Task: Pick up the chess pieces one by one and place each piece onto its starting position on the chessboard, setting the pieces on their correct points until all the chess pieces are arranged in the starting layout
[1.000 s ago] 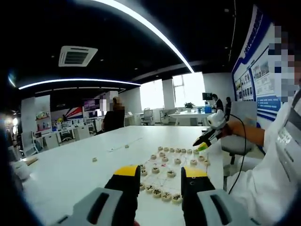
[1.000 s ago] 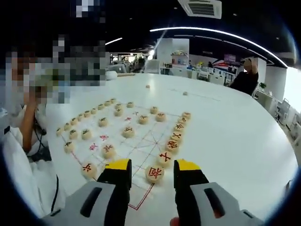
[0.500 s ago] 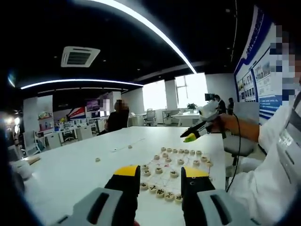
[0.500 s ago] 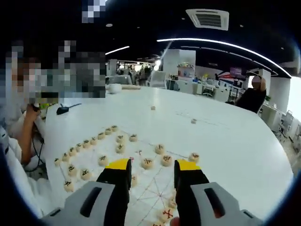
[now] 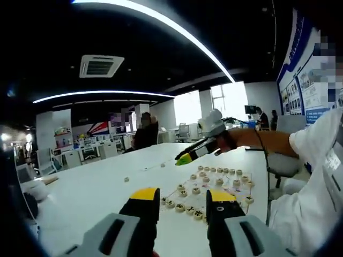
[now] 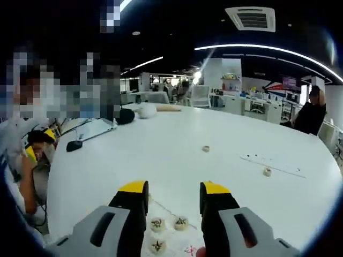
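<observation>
**Both grippers up in the air, nothing held**

So the left gripper (image 5: 183, 196) hangs above the white table (image 5: 96, 187) with its yellow-tipped jaws apart and nothing between them. Past its tips you can see the chessboard (image 5: 211, 188) laid flat on the table, with round chess pieces (image 5: 193, 190) lined up in rows along its edges and a few dotted in the middle. Two stray pieces (image 5: 127, 179) sit off the board, well apart from it, further out on the table.

The right gripper (image 6: 173, 191) is also gaping, empty. In the left gripper view it reaches in from the right, held out over the far side of the board at the end of a white sleeve (image 5: 321, 160). In the right gripper view, a few pieces with dark marks sit between its jaws at the bottom, on the board's corner (image 6: 177, 235). The same two strays lie ahead on the bare table. A person in dark clothes (image 6: 312, 113) sits at the table's far edge. Some small dark object with a cable (image 6: 75, 144) lies off to the left.
</observation>
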The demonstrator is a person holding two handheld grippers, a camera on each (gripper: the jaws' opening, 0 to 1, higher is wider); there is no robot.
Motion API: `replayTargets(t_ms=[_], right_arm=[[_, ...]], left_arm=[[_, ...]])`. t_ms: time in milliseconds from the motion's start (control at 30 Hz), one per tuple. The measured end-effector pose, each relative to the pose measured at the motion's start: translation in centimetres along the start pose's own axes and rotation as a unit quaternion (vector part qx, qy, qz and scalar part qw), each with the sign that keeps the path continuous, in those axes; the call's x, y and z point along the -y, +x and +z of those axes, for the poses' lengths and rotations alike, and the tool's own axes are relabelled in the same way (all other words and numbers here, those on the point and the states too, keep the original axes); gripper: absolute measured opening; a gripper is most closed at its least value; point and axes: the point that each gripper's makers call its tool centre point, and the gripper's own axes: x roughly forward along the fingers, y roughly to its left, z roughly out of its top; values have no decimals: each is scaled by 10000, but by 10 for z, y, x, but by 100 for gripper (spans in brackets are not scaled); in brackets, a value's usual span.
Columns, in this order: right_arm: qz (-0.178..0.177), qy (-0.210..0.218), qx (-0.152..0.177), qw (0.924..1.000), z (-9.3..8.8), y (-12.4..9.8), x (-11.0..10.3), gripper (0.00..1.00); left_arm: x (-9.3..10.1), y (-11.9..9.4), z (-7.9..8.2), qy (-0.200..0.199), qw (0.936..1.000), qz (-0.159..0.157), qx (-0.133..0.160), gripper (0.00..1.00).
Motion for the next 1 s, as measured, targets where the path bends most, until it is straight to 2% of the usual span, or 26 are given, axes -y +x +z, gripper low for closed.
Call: replayTargets(t_ms=[33,167,267,333,400,500,600,667,733,767,800,1000], right_arm=[[-27,-12,-25,10000,0,12,-1,39],[-237,-4,-121,9996,1,57,20,39],[-473,-102,-336,9983,-7,93,35,40],[-721,-365,-424,9958,-8,117,52,39],[-893,-514,-492,9935,-14,138,60,39],[-1156,-686,-581,9892,-16,160,78,39],[-1260,-89,-431,9910,-10,182,94,39],[-1377,326,-302,9895,-3,194,108,39],[-1390,315,-326,9893,-5,199,107,38],[-1401,247,-378,9891,-4,208,112,39],[-1422,108,-533,9883,-6,212,115,38],[-1499,31,-442,9877,-2,232,114,36]], left_arm=[[-1,-1,0,-5,10000,15,8,36],[-3,-3,2,-31,10000,55,44,36],[-7,-3,2,-80,9999,84,46,36],[-15,-4,-2,-122,9996,259,-64,36],[-27,-5,-10,-75,9982,532,-260,36],[-32,-5,-13,-93,9974,641,-308,36],[-33,-6,-13,-102,9973,667,-303,36],[-33,-5,-13,-103,9974,652,-283,36],[-32,-6,-13,-106,9976,636,-271,36],[-31,-6,-13,-103,9977,618,-262,36],[-30,-6,-12,-105,9978,606,-243,36],[-30,-8,-12,-114,9979,596,-206,36]])
